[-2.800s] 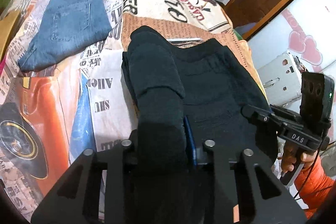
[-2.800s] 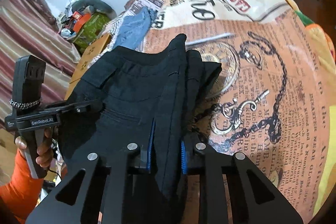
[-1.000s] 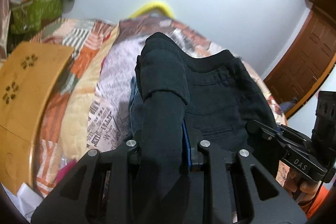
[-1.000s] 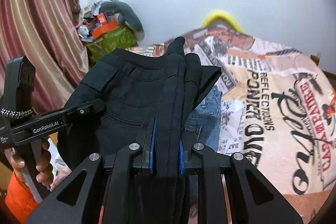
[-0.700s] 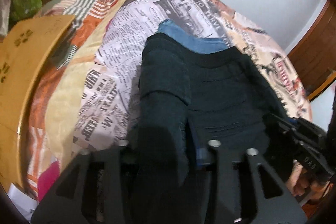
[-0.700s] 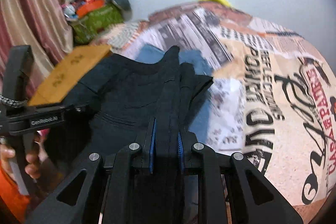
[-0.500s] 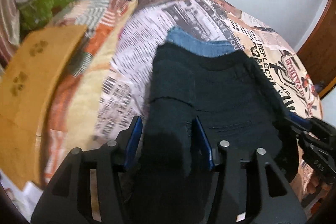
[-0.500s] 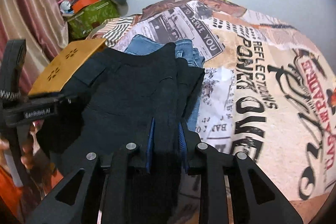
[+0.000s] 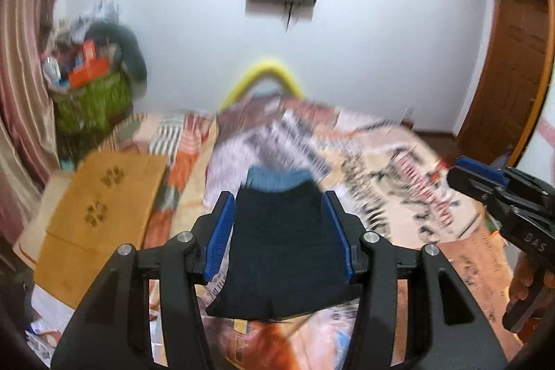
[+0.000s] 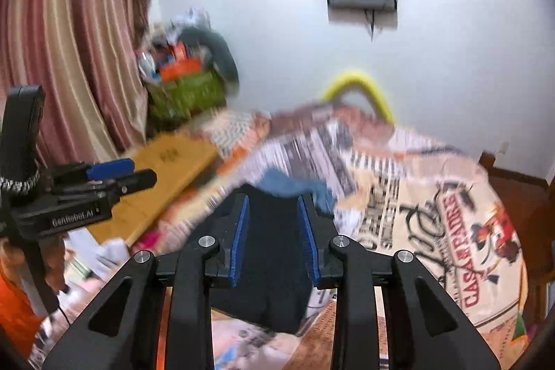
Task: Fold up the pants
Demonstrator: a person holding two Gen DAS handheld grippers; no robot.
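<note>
Folded black fabric pants [image 9: 284, 252] lie stacked on folded blue denim jeans [image 9: 277, 179] on the newspaper-print bed [image 9: 399, 182], as the left gripper [image 9: 281, 231], jaws half open, and right gripper [image 10: 274, 231], jaws opening, grip nothing.

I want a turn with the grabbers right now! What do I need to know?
Left gripper: open, holding nothing.
Right gripper: jaws opening, nothing between its pads.
The folded black pants lie on the bed cover, stacked on the blue jeans with the jeans' far edge showing.
Done: this pair looks folded and let go.
Left: no other unfolded pants are in sight.
</note>
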